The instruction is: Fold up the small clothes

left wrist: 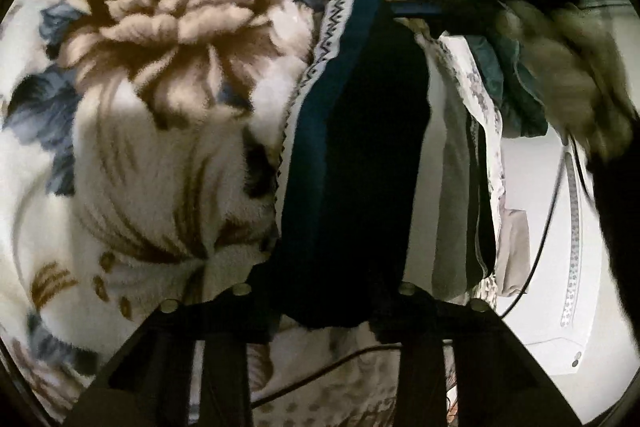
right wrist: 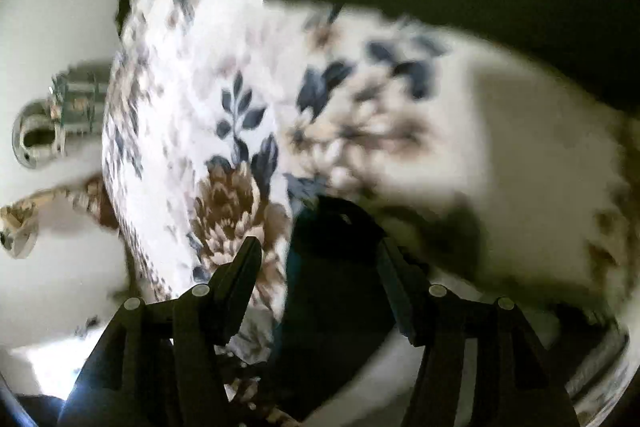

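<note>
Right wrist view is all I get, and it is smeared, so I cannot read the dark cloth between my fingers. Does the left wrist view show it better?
Observer: Yes. There the dark garment is sharp. A teal strip runs down its left side, bordered by a white zigzag-patterned band.
Operator: Has the left gripper got hold of it?
Observer: I cannot tell. The garment drapes over the left gripper and hides its fingertips.
</note>
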`<state>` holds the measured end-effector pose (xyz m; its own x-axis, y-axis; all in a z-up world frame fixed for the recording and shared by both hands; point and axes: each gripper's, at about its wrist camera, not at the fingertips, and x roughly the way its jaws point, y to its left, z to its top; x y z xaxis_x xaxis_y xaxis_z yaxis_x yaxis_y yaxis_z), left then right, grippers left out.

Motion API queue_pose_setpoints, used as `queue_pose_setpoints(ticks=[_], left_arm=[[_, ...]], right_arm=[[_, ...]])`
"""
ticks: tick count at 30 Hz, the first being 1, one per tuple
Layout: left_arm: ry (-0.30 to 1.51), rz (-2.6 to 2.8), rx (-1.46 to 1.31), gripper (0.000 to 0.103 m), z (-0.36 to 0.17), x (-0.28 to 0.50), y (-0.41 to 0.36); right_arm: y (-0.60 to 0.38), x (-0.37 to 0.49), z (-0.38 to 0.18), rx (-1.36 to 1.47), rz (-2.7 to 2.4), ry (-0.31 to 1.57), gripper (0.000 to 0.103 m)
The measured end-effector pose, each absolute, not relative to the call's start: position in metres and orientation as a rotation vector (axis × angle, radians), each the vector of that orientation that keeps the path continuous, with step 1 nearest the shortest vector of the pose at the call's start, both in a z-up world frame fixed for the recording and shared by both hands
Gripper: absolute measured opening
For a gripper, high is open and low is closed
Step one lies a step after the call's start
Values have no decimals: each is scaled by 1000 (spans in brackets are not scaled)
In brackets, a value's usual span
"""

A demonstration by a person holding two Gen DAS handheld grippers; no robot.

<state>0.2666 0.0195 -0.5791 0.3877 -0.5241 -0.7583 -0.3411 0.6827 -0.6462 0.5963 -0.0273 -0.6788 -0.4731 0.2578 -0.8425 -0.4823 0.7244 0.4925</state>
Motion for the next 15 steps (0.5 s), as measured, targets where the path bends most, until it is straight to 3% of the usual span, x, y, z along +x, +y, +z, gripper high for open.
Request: queue_pose_setpoints(ticks=[1, 3, 7, 12, 14, 15], left_arm=[[1206, -137, -861, 21, -578, 267, 18], [1193, -144, -855, 17, -577, 263, 18], [1170, -160, -845, 14, -574, 257, 12], [1217, -160, -906, 18, -575, 257, 19], [1235, -138, -951, 23, -572, 258, 29], [1232, -125, -965, 27, -567, 262, 36]], right_arm=[[-19, 596, -687, -224, 869, 1893, 52], [-23, 594, -686, -290, 845, 1878, 16], [-31, 621, -686, -139, 728, 1900, 9], [-25, 613, -689, -171, 787, 1885, 11], [-42, 619, -679, -87, 802, 1873, 21], [-59, 623, -668, -19, 802, 1855, 37]])
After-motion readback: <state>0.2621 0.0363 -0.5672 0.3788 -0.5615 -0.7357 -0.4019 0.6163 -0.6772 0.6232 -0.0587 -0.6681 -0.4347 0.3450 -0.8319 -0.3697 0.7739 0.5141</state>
